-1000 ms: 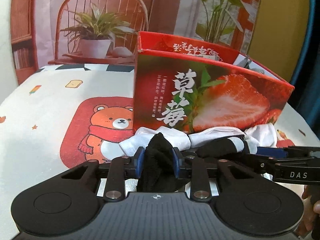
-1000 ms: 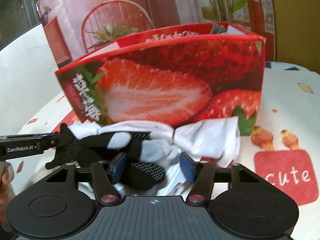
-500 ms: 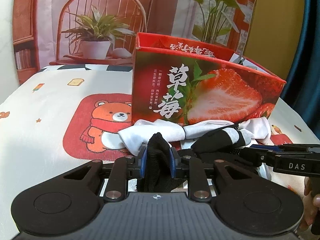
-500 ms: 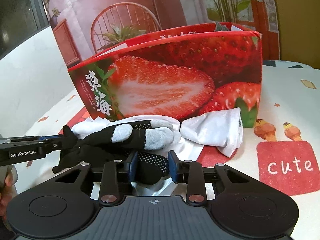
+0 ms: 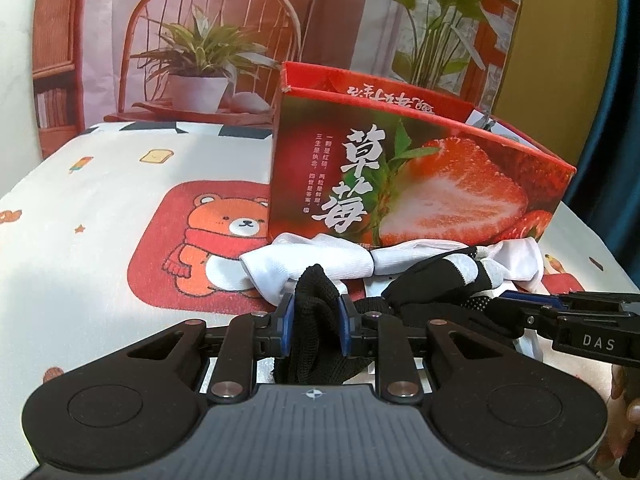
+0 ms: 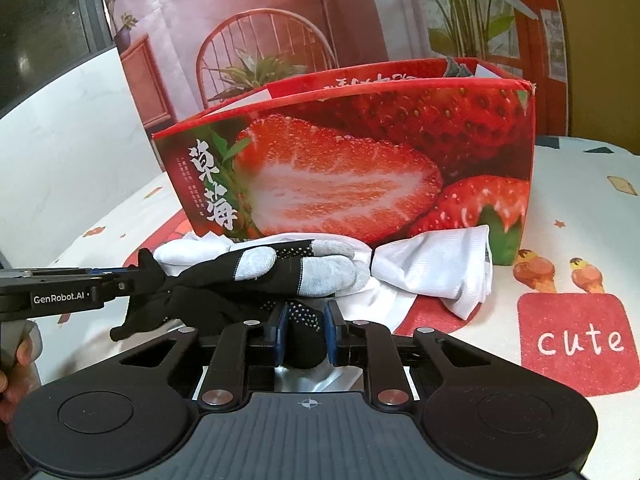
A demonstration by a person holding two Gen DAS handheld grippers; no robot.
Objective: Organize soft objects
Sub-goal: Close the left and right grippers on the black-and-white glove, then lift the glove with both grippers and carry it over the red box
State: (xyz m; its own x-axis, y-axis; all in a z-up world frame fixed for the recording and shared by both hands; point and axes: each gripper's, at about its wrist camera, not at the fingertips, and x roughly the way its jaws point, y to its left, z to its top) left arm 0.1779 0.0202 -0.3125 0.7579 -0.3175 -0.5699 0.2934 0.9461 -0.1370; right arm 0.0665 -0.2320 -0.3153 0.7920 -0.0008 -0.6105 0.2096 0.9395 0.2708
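Black glove (image 6: 224,280), lying before the strawberry box (image 6: 360,168) on the table (image 5: 80,220), is pinched by the left claw (image 5: 316,328) while the right claw (image 6: 305,332), wider a moment ago, is closing onto it, ready for lifting.

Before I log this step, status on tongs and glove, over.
Left tongs clamped on black glove cuff. Right tongs closing on its dotted end. White cloth beneath glove, strawberry box behind.
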